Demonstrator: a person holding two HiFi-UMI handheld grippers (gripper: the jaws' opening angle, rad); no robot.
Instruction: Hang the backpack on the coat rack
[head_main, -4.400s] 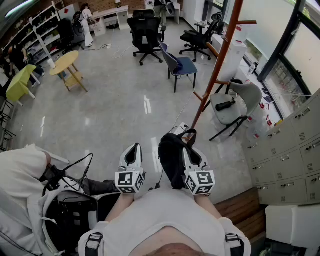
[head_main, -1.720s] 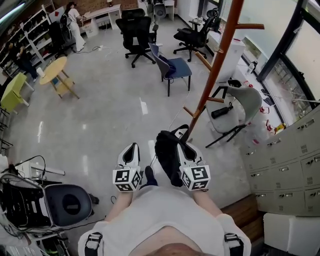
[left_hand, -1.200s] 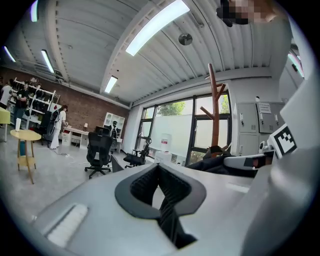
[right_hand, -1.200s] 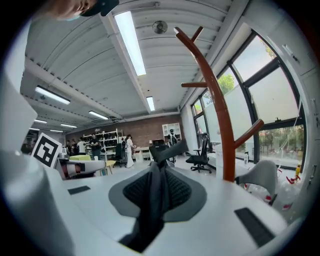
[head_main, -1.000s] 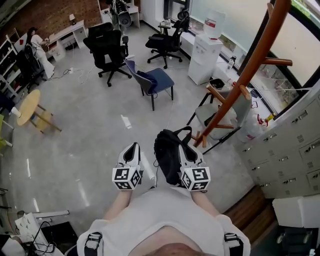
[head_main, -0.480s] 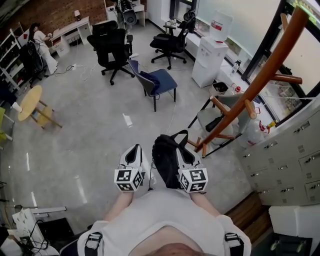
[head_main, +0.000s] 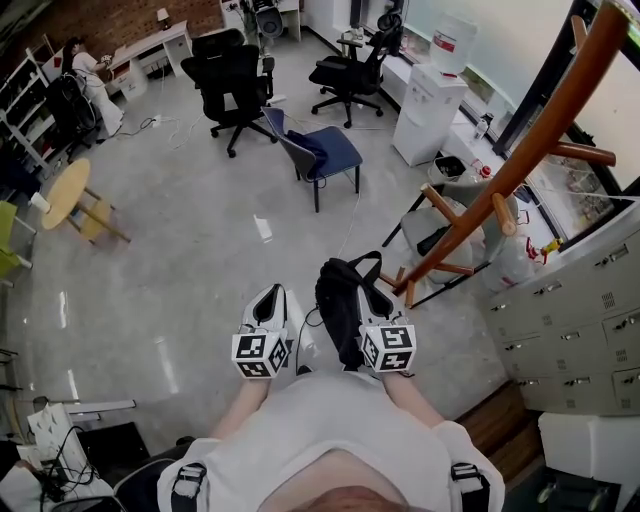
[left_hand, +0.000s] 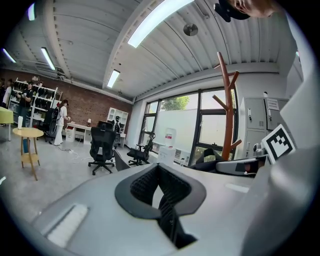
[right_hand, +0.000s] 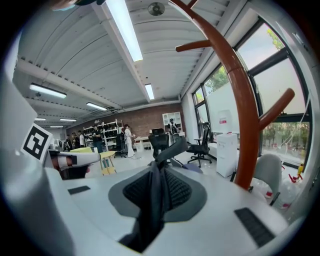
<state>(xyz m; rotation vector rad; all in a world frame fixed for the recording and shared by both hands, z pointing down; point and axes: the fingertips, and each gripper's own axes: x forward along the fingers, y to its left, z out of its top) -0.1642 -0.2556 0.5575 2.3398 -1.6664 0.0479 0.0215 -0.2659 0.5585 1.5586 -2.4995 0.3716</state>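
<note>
Now the right gripper (head_main: 372, 296) is pinching the strap of the black fabric backpack (head_main: 338, 310), not yet hung, beside the upper-right reddish wooden coat rack (head_main: 530, 138); the left gripper (head_main: 268, 298) is idling closed, empty.

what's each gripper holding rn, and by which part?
The right gripper is shut on the black backpack, gripping it by a strap pinched between its jaws. The left gripper holds nothing.

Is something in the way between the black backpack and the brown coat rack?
Nothing visible. The black fabric backpack hangs from the right tongs close to the brown wooden coat rack, with open space between.
</note>
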